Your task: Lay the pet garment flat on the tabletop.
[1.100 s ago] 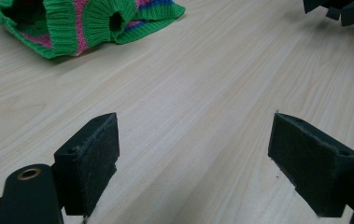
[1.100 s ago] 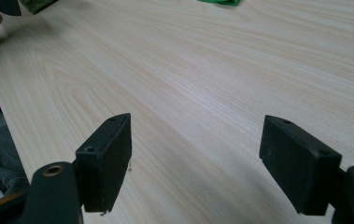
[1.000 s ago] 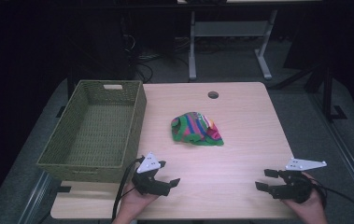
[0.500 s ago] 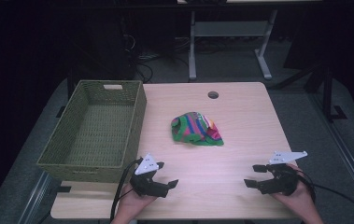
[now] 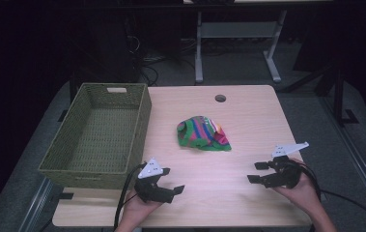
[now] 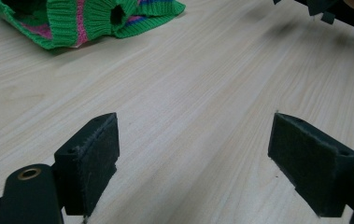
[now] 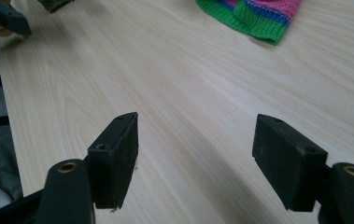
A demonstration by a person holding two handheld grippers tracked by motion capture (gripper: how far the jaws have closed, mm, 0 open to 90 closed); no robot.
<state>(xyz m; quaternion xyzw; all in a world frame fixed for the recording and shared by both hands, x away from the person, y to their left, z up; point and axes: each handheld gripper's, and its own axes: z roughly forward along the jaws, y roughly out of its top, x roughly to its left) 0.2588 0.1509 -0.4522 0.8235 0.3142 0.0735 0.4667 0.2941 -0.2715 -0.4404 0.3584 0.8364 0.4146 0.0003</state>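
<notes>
Cloth [image 5: 203, 134]: mid-table [image 5: 248, 111], crumpled, beside basket [image 5: 98, 135], untouched.
Left tool [image 5: 168, 188]: jaws apart, empty, near front edge.
Right tool [image 5: 258, 172]: just narrowing slightly, nothing between jaws.
Risk: pinching one fold only; cloth trailing, snagging basket rim.

- This looks like a lab or a recording room set up for handling trials, not a home.
- A plain light-wood table [image 5: 248, 203] stands alone on grey carpet, with a round cable hole [image 5: 220, 98] near its far edge, as office desks have.
- Beyond it, in the far middle, the white metal frame of a second desk [image 5: 238, 43] stands on a T-shaped foot.
- Loose black cables [image 5: 163, 67] lie on the floor at the far left, under dark equipment.
- The surroundings are dim and unlit, while the tabletop is brightly lit.
- A person's hands hold instrumented tools with grey tracking plates [image 5: 289, 149] and trailing cables.
</notes>
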